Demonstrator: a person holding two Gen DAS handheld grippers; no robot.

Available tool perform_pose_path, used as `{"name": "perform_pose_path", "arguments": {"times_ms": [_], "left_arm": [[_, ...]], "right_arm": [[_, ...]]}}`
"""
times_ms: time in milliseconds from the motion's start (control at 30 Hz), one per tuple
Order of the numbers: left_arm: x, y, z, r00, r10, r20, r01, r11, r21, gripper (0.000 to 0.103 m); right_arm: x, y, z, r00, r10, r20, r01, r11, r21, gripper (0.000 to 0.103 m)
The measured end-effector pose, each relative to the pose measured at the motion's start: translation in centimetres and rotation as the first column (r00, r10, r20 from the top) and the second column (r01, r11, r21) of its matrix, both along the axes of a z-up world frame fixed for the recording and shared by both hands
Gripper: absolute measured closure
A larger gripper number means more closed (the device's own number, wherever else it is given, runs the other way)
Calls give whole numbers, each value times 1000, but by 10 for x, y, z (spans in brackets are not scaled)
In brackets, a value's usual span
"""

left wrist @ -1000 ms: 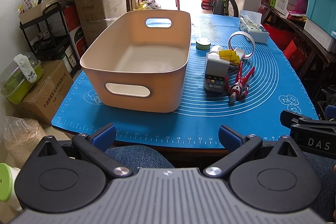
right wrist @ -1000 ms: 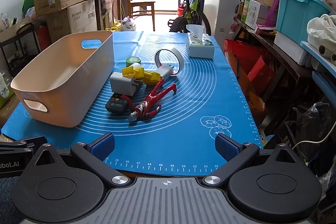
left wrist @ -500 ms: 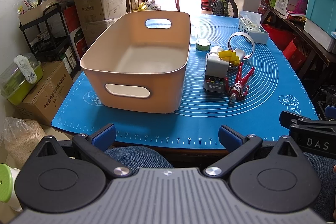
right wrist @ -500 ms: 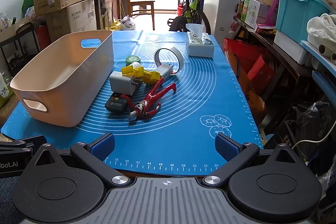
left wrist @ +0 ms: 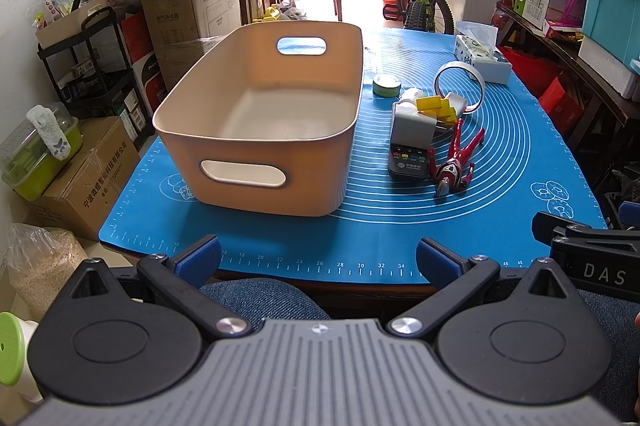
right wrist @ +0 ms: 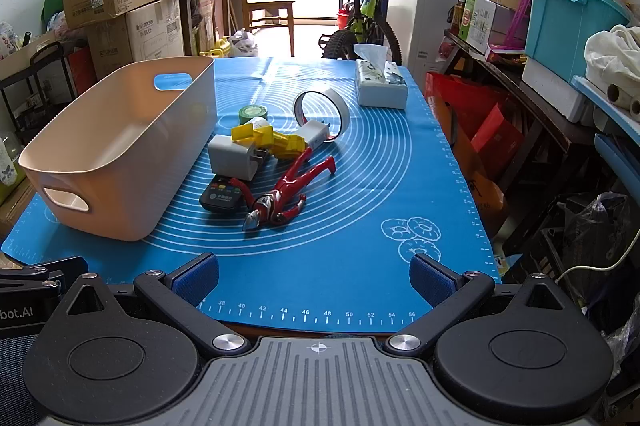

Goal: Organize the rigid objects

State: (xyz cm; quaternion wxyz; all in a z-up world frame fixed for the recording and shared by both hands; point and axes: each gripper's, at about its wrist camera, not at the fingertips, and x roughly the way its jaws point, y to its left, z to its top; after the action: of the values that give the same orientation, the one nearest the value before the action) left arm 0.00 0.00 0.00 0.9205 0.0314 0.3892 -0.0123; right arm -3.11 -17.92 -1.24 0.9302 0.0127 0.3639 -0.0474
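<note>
**Empty bin, clutter waiting beside it**

Evidently nothing is sorted yet: the beige bin sits empty on the left of the blue mat, open top clear for drops. Just right lie the remote, white charger and red figure, bunched together. Both the left gripper and right gripper hang near the mat's near edge, fingers wide, holding nothing.
</note>
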Motion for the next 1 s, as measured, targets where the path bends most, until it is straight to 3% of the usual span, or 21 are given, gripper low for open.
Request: {"name": "perform_pose_path", "arguments": {"times_ms": [1000], "left_arm": [[0,0,0,1000,-1,2,1,1000,-1,1]], "right_arm": [[-2,0,-3,1000,-1,-2,1,1000,3,2]]}}
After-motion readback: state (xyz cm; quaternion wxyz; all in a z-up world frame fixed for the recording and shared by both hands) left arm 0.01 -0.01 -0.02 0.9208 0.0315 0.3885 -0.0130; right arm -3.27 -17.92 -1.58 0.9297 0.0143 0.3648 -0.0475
